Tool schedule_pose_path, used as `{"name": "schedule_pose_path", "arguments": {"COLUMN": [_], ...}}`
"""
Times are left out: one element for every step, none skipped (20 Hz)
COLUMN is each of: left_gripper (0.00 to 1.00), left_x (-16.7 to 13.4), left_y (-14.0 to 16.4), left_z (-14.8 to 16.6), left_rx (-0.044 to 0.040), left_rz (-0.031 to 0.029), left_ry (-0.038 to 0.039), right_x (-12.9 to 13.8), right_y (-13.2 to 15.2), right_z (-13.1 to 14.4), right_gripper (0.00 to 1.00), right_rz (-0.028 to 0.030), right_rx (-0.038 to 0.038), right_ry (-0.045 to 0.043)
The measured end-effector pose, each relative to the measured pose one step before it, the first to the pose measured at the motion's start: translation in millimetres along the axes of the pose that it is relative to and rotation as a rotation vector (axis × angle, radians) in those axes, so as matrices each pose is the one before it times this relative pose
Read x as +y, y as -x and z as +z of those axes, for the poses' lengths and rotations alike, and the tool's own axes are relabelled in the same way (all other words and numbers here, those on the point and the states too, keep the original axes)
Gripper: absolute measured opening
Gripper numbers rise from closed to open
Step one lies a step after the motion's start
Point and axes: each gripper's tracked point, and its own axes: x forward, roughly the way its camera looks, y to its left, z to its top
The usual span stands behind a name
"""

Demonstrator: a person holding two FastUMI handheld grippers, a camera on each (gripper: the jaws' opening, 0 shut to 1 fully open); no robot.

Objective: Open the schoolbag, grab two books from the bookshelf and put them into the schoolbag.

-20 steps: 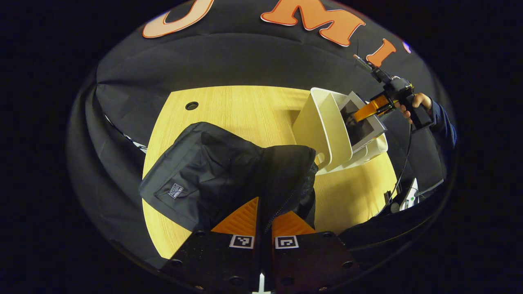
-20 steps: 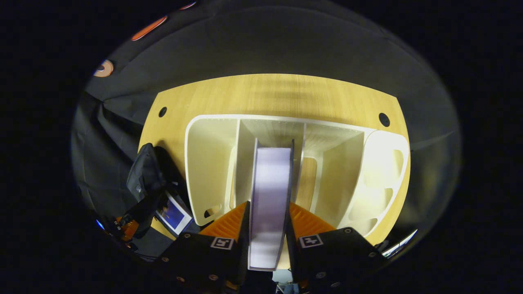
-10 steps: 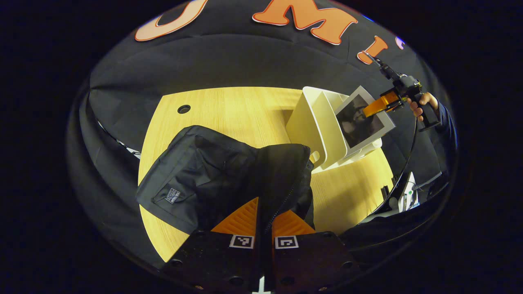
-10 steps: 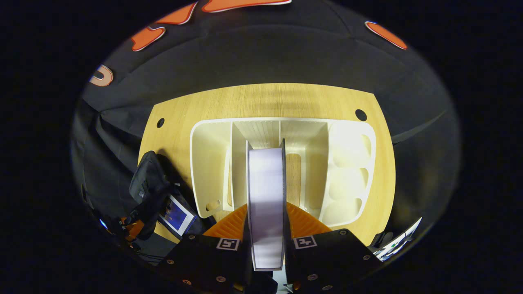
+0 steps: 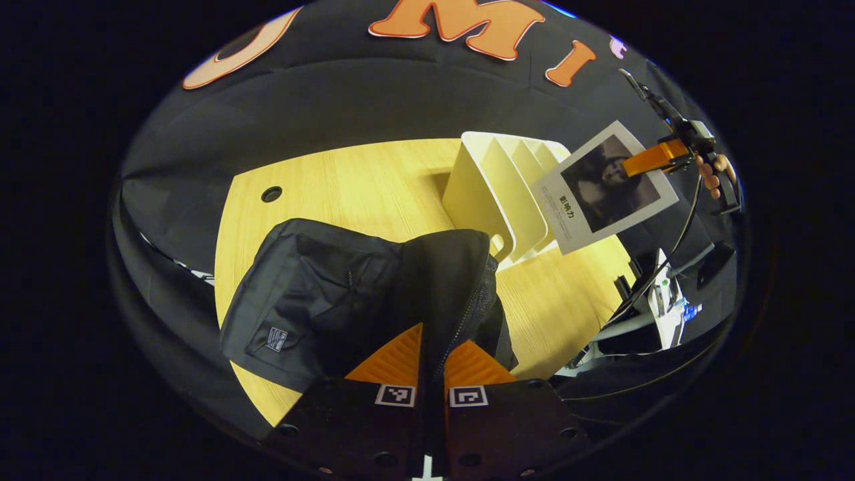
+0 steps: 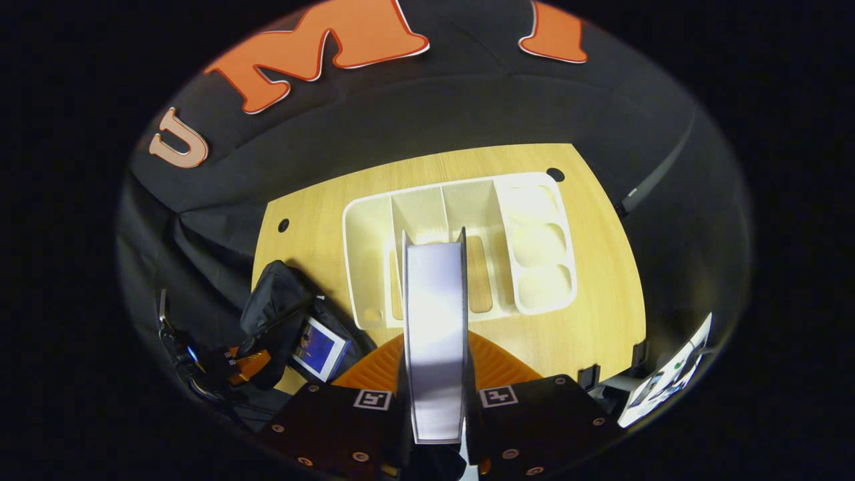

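1. Left gripper view: the left gripper point(image 5: 431, 357) is pinched tight on the zipper edge of the black schoolbag point(image 5: 347, 294), which sits at the near left corner of the wooden table point(image 5: 361, 180) with its mouth held up. High on the right, the right gripper point(image 5: 651, 158) grips a grey-covered book point(image 5: 604, 187) by its upper corner, in the air just beside the white bookshelf point(image 5: 497, 194).

2. Right gripper view: the right gripper point(image 6: 437, 374) clamps that book point(image 6: 434, 334) edge-on, long axis pointing away. The schoolbag point(image 6: 280, 314) lies down and to its left, a blue book point(image 6: 319, 347) already in its mouth; my read is the carry must swing left and down.
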Motion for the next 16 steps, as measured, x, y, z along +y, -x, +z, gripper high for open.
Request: {"name": "schedule_pose_path", "arguments": {"left_gripper": [0.05,0.05,0.05,0.05,0.05,0.05,0.05,0.05,0.05,0.05,0.05,0.05,0.05,0.05,0.05,0.05], "left_x": [-0.87,-0.94,-0.22,-0.41,0.6,-0.16,0.38,1.61,0.39,0.96,0.38,0.67,0.09,0.06,0.48,0.74], "left_y": [-0.21,0.5,0.12,-1.18,0.23,-0.95,0.8,1.07,0.67,1.01,0.47,0.74,0.34,1.66,1.79,1.95], "left_z": [1.47,-0.13,1.2,-0.53,0.42,-0.25,0.36,1.04,0.39,1.18,1.67,0.61,1.15,-0.08,2.0,2.11], "left_rx": [0.00064,0.00433,0.003,0.00325,0.00187,0.00232,0.00289,0.00057,0.00125,-0.00129,-0.00081,-0.00083,0.00068,0.00099,-0.00118,-0.00207], "left_rz": [-0.00631,-0.00822,-0.00553,-0.00614,-0.00515,-0.00551,-0.00295,0.00047,-0.00047,-0.00063,-0.00269,0.00015,-0.00168,0.00156,0.00391,0.00473], "left_ry": [-0.02122,-0.01977,-0.01857,-0.01461,-0.01395,-0.0121,-0.01154,-0.00966,-0.00944,-0.01041,-0.01059,-0.00844,-0.00462,-0.00157,-0.00247,-0.0027], "right_x": [2.74,1.68,-0.8,-1.18,-0.78,0.58,1.7,2.38,1.27,1.38,1.93,2.54,3.76,4.66,6.54,6.52], "right_y": [5.56,4.42,4.81,3.25,1.21,1.87,1.65,0.92,0.41,-0.16,0.36,-2.14,-3.34,-3.73,-4.52,-5.01], "right_z": [-10.61,-9.91,-12.43,-10.08,-11.26,-11.92,-10.79,-10.28,-10.14,-8.72,-6.45,-7.55,-7.87,-7.13,-7.28,-7.78], "right_gripper": [0.33,0.33,0.33,0.33,0.33,0.33,0.33,0.33,0.33,0.33,0.33,0.33,0.33,0.33,0.33,0.33], "right_rz": [0.01521,0.00991,0.0042,0.0,0.00068,0.00615,0.0121,0.0136,0.01421,0.01361,0.00987,0.00923,0.00778,0.01414,0.01971,0.02413], "right_rx": [-0.00628,-0.00564,-0.00595,-0.00599,-0.00619,-0.00243,-0.00255,-0.00064,-0.00307,-0.00314,-0.00392,-0.00069,-0.00093,0.00112,0.00117,0.00689], "right_ry": [-0.02912,-0.02698,-0.02448,-0.02137,-0.02544,-0.02482,-0.02781,-0.02724,-0.02589,-0.0221,-0.02307,-0.01747,-0.01581,-0.00607,-0.00814,-0.00771]}}
